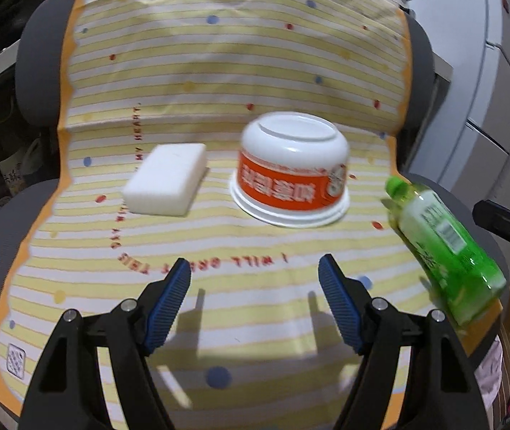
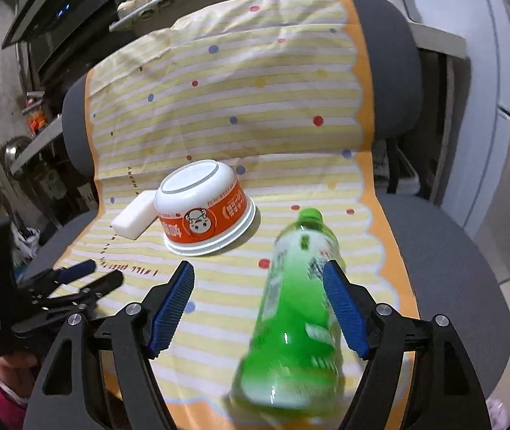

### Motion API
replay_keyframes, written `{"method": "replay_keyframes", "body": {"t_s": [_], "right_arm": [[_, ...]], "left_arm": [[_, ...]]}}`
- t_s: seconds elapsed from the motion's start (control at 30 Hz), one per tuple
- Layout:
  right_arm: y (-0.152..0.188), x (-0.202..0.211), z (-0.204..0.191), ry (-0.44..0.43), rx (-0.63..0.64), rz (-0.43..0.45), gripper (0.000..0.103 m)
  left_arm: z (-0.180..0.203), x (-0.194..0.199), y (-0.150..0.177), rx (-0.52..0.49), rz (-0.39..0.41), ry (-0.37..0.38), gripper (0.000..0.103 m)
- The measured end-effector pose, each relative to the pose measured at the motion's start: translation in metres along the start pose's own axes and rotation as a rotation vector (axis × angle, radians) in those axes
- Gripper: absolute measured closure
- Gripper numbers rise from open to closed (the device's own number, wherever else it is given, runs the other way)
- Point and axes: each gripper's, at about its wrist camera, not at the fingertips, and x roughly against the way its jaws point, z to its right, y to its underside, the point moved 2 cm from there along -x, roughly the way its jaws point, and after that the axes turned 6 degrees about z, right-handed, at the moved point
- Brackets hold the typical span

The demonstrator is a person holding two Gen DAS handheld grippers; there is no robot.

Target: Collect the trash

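Bottle: green plastic drink bottle (image 2: 296,308) lies on the striped cloth-covered chair seat (image 2: 444,251), long axis along the fingers, cap away.
Right hand-held gripper (image 2: 258,308): spread, straddling it, nearest.
Left hand-held gripper (image 1: 255,304): spread, empty, facing the upturned orange-and-white bowl (image 1: 290,172).

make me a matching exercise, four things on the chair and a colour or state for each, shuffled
Things:
1. bowl
2. bottle
3. sponge block
4. left tool

States:
A. plain white, lying flat
B. green, on its side
C. open, holding nothing
D. upside down, orange band

Pairs: 1-D, 2-B, 3-A, 4-C
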Motion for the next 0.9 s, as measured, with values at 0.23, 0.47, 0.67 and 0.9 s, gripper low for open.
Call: {"method": "replay_keyframes", "body": {"t_s": [0.23,0.47,0.67,0.9], "right_arm": [[-0.035,-0.016,-0.032,-0.032,0.057,0.045,0.03],[-0.063,-0.099,-0.08,0.014,0.078,-0.03,0.045],[-0.057,-0.135,-0.08,0.1,0.039,-0.067,0.047],[-0.022,-0.069,-0.084,0.076,0.11,-0.03,0.048]], "left_arm": [[-0.017,-0.005,-0.013,0.002,0.026,-0.054,0.031],[-0.042,-0.006,-0.017,0.056,0.033,-0.082,0.031],[-0.053,-0.002,-0.01,0.058,0.025,-0.094,0.031],[-0.055,0.01,-0.009,0.073,0.043,-0.091,0.031]]}}
